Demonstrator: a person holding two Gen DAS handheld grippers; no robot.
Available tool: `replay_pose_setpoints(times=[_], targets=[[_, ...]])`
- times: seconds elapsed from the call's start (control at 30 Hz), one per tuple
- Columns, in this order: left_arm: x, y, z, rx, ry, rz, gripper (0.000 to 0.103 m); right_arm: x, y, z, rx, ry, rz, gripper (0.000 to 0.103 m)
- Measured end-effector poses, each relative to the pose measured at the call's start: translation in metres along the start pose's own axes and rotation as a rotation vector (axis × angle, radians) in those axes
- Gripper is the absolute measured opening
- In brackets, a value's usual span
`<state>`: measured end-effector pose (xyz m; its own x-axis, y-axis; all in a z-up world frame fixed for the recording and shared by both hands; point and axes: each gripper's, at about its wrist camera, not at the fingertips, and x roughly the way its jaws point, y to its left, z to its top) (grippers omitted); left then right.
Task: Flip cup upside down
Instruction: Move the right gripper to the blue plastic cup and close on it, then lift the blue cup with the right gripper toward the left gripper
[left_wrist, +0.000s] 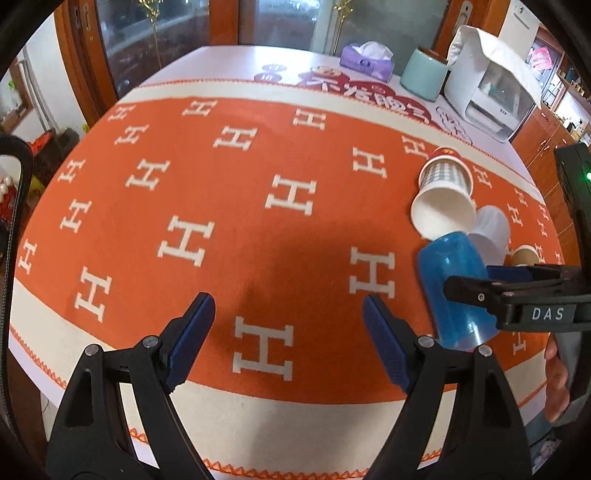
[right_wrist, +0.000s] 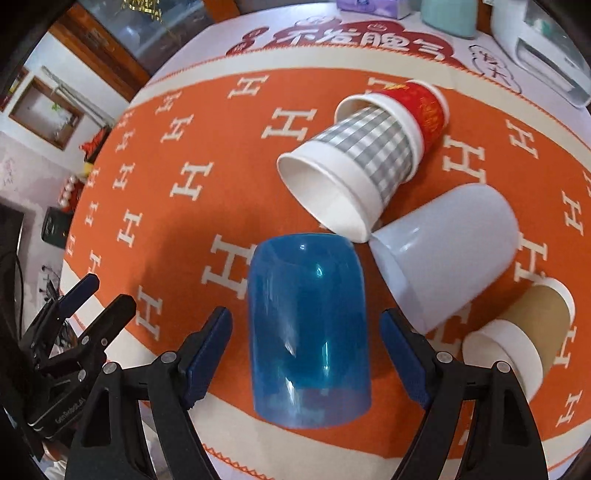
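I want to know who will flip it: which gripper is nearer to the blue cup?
Right. The right gripper is open with the blue cup between its fingers. The left gripper is open over bare cloth, off to the cup's left side.

Behind the table (left_wrist: 229, 59) stand wood-framed glass doors (left_wrist: 170, 33), with wooden cabinets (left_wrist: 546, 136) along the right wall.

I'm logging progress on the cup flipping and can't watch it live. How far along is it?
Apparently done: nothing; no cup stands rim-down. The blue cup, checked cup, white cup and brown cup all lie on their sides. In hand: the right tool straddles the blue cup, open, ungripped. Left: grasp and flip. The left tool is open over the cloth.
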<state>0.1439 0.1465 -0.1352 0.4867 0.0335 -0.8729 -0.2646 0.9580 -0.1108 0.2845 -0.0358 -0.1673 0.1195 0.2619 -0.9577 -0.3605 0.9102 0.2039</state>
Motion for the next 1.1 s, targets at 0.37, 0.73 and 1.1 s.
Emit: replay_pose_setpoints(times=[0.37,0.73,1.1], targets=[[0.006,-0.004,-0.013,0.004,0.034,-0.007,0.08,0.032,-0.004,-0.005,0.105,0.048,0.047,0.072],[-0.014,-0.02,-0.026,0.015,0.026,-0.056,0.08,-0.033,-0.028,-0.054,0.282,-0.039,0.154,0.072],[-0.017,-0.046,-0.051,0.08,0.081,-0.096,0.08,0.009,-0.035,-0.108,0.449,0.063,0.232,0.072]])
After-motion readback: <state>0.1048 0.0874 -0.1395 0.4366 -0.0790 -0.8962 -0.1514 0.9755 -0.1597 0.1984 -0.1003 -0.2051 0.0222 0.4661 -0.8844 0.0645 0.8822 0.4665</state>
